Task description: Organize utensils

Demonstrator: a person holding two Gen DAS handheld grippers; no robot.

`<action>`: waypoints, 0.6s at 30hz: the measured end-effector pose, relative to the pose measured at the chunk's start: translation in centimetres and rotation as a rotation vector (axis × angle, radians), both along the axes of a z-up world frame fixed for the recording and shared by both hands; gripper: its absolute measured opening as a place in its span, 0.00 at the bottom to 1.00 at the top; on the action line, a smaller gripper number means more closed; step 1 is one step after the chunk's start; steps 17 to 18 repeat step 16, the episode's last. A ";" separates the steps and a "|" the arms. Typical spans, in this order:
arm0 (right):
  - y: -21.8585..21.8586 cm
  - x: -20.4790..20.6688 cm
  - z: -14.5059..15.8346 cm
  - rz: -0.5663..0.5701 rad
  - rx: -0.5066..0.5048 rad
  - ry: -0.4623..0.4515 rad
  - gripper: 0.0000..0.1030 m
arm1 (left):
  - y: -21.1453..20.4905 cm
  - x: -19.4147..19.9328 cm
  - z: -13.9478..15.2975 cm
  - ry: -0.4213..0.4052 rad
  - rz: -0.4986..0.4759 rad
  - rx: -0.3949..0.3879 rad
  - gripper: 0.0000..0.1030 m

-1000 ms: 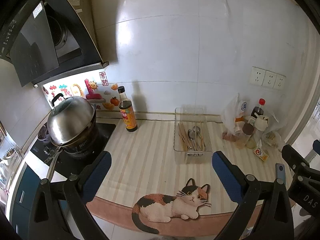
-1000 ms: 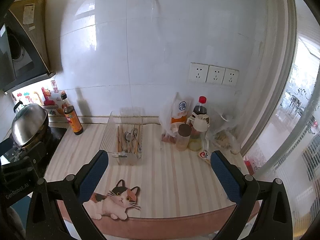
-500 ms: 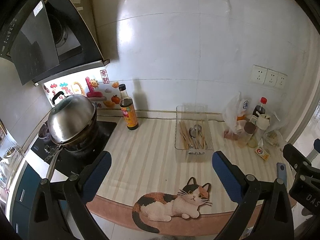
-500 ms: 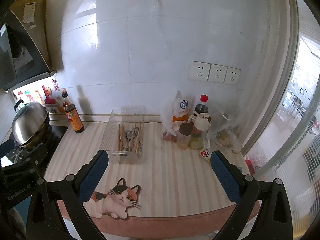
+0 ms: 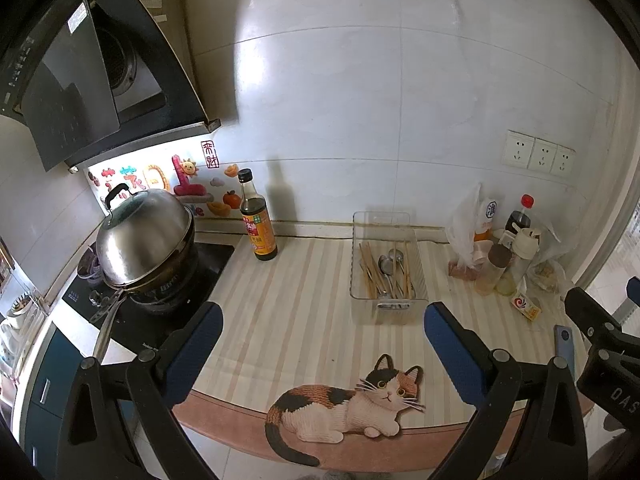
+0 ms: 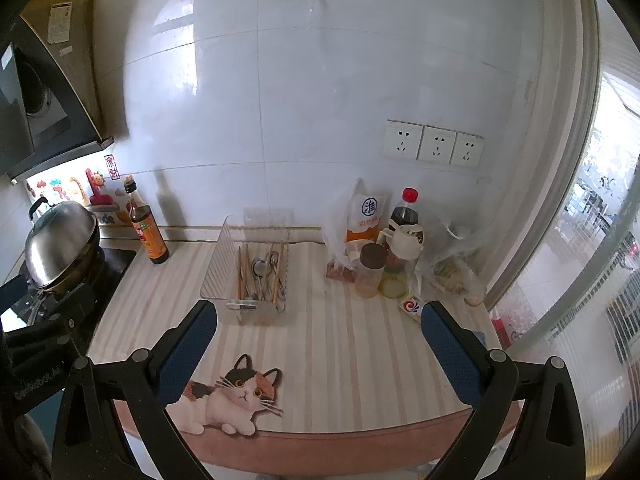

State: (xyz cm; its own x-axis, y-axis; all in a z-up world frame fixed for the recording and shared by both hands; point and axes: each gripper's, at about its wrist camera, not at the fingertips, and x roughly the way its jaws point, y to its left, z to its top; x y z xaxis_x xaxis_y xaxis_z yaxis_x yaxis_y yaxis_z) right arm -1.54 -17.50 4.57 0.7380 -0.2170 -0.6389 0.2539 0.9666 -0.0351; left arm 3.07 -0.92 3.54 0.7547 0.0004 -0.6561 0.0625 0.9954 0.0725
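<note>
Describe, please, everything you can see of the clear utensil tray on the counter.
The clear utensil tray is a long rectangular bin that looks like transparent plastic, with upright walls and an open top. It sits flat on the striped mat, its long axis running from the counter's front toward the white wall, between the dark sauce bottle and the condiment cluster. Inside lie wooden chopsticks and metal spoons, mixed together lengthwise. Neither gripper touches it.

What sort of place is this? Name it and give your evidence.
A home kitchen, most likely. A lidded wok sits on a stove under a range hood, a sauce bottle stands by the tiled wall, and a clear bin holds chopsticks and spoons.
</note>
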 end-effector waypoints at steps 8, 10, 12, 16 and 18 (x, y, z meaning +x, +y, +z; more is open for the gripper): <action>-0.2 -0.1 0.2 -0.003 -0.002 -0.002 1.00 | 0.0 0.0 0.1 0.002 -0.002 -0.004 1.00; -0.1 -0.2 0.2 -0.003 -0.001 -0.004 1.00 | 0.0 -0.1 0.1 0.003 -0.003 -0.004 1.00; -0.1 -0.1 0.2 -0.003 -0.004 -0.003 1.00 | 0.0 -0.1 0.2 0.003 -0.004 -0.005 1.00; -0.2 -0.1 0.3 -0.003 -0.003 -0.003 1.00 | -0.1 -0.3 0.3 0.004 -0.002 -0.006 1.00; -0.2 -0.1 0.3 -0.003 -0.003 -0.003 1.00 | -0.1 -0.3 0.3 0.004 -0.002 -0.006 1.00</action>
